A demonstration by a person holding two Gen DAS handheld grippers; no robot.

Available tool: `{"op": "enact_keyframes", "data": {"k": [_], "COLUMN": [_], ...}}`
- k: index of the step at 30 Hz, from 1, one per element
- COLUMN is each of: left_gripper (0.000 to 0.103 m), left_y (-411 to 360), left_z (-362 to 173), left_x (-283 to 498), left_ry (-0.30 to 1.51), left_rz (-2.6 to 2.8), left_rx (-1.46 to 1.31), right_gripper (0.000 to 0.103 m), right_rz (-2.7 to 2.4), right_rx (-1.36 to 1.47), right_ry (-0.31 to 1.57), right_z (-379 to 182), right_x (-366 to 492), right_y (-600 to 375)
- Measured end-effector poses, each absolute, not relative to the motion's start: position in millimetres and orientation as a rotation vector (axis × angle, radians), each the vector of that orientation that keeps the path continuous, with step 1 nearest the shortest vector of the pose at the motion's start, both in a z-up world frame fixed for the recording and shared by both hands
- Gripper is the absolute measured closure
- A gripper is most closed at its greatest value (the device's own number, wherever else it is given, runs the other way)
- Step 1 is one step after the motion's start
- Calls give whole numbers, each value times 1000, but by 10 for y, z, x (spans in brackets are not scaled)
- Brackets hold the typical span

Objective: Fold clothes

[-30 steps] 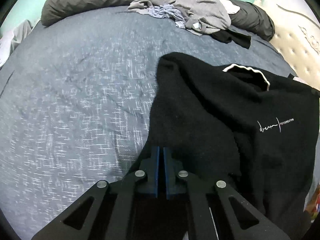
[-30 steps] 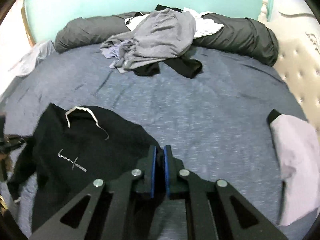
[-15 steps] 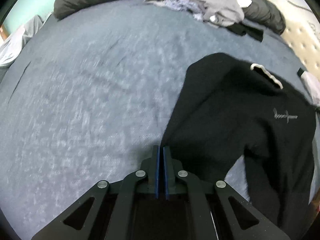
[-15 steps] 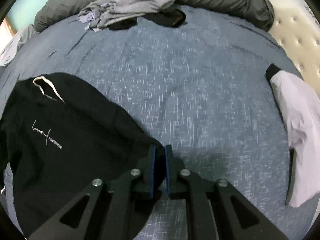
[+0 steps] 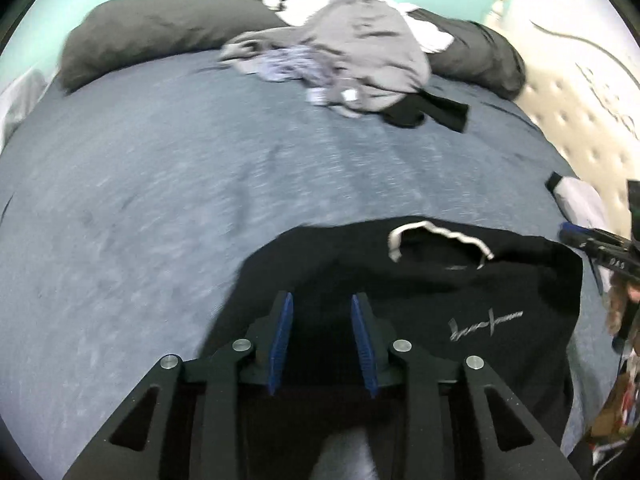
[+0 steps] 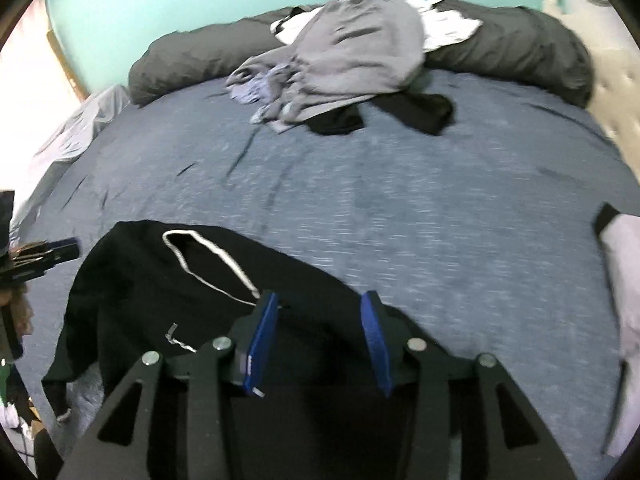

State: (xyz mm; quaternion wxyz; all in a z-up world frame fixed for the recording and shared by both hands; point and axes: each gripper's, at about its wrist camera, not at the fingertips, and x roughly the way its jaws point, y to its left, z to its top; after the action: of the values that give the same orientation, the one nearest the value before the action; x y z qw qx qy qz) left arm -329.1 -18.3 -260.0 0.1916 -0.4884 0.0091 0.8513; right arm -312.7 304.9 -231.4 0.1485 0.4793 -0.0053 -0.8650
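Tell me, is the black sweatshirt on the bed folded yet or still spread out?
Spread out, not folded. The black sweatshirt lies open on the bed, its white-trimmed neckline and chest logo facing up.

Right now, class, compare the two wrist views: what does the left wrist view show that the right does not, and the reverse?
Only the left wrist view shows the whole logo on the black sweatshirt and the tufted headboard.

Only the right wrist view shows the wooden frame edge against the turquoise wall.

Both show the sweatshirt, the clothes pile, the blue bedspread and a lilac garment.
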Motion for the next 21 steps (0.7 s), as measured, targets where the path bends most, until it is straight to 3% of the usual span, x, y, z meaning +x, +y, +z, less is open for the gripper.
{"op": "enact_keyframes", "data": {"k": [8,16,17,18,21], "left_gripper": [66,61,61,62,85], "left_y": [503,599,608,617,648], "left_z": [-2972,-3290,-3309,-3327,-3350], "left_x": [-3731,-3919,-3933,-3950,-3978], "left_ry": [148,194,202,205,214], "left_rz": [2311,2289,2288,2284,2271], "left_rx": [-1404,-1440,-1437,-1435,-1428], "right_gripper": [59,59,59,67,81], "right_rz": [-2351,-2354,-2364,-2379,-2427], "right_rx": [1430,1480,1473,1465,1439], "right_ry": [111,316,324,328,297], "right_z": [-2768,-3111,-3109,-3100,-3041], "right_x": [-3470,-3605,-3608,-3617,-3653], "right_y": [2436,2221,2231,2244,2323]}}
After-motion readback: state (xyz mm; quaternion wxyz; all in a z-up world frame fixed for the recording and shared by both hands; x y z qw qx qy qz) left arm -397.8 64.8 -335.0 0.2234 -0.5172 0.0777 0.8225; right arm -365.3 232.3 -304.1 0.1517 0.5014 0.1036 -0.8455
